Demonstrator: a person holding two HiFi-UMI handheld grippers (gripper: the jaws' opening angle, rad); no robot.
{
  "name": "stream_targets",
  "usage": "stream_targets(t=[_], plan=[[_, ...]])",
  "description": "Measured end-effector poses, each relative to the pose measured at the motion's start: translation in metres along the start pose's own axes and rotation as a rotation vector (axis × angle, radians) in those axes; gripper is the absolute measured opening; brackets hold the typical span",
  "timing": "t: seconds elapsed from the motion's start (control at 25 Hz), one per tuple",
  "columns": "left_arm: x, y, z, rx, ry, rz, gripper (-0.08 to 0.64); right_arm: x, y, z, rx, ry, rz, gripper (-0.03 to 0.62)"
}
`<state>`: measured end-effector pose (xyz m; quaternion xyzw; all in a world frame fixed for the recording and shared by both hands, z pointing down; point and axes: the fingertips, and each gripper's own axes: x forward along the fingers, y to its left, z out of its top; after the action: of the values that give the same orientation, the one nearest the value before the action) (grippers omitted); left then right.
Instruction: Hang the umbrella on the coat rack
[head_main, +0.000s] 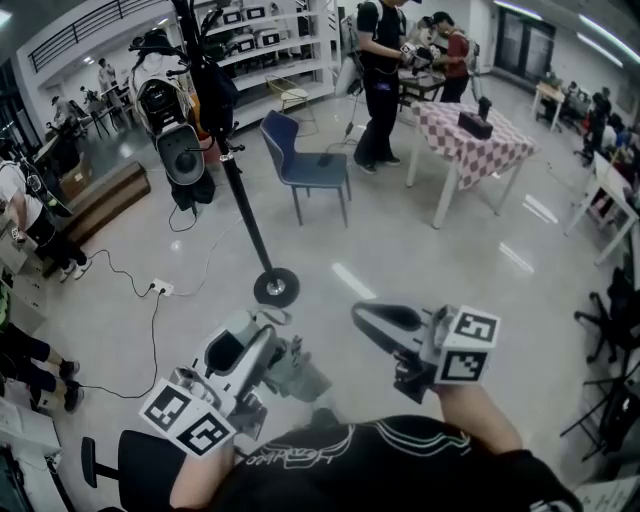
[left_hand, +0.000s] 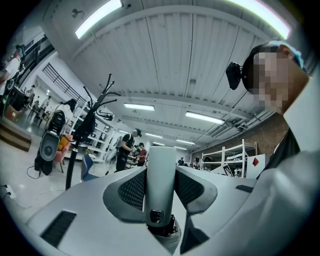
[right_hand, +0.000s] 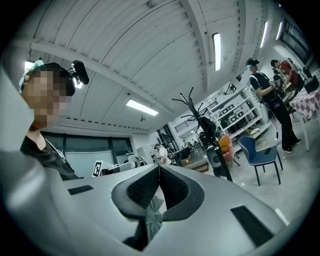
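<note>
The black coat rack (head_main: 243, 215) stands ahead on a round base (head_main: 276, 287), with a dark bag and helmets hanging on it. It also shows in both gripper views, as the coat rack (left_hand: 80, 137) and the coat rack (right_hand: 209, 131). A folded grey umbrella (head_main: 303, 378) hangs between my grippers near my chest. My left gripper (head_main: 284, 352) is shut on the umbrella's pale round handle (left_hand: 161, 182), which stands upright between the pads. My right gripper (head_main: 362, 316) is shut, with a bit of the umbrella's grey cloth (right_hand: 153, 214) pinched low between its jaws.
A blue chair (head_main: 303, 160) stands right of the rack. Behind it, people (head_main: 380, 80) stand by a checkered table (head_main: 478, 135). A power strip (head_main: 160, 288) and its cable lie on the floor at left. A black office chair (head_main: 135, 468) is at my lower left.
</note>
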<state>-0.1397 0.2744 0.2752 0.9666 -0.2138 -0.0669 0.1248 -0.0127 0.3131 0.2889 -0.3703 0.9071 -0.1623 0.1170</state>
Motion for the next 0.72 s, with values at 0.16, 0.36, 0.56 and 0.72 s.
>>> stream_targets(t=[0.16,0.36,0.56,0.72], plan=[[0.026,0.038,0.002,-0.006,0.013,0.002,0.156,0.027,-0.038,0.008,0.022,0.008,-0.012,0.014],[0.057,0.101,0.017,-0.011,0.018,0.015,0.156,0.074,-0.090,0.024,0.046,0.032,-0.031,0.014],[0.080,0.162,0.030,0.004,0.014,0.026,0.156,0.125,-0.137,0.035,0.054,0.040,-0.034,0.014],[0.104,0.207,0.033,0.005,0.014,0.040,0.156,0.156,-0.178,0.041,0.066,0.042,-0.035,0.014]])
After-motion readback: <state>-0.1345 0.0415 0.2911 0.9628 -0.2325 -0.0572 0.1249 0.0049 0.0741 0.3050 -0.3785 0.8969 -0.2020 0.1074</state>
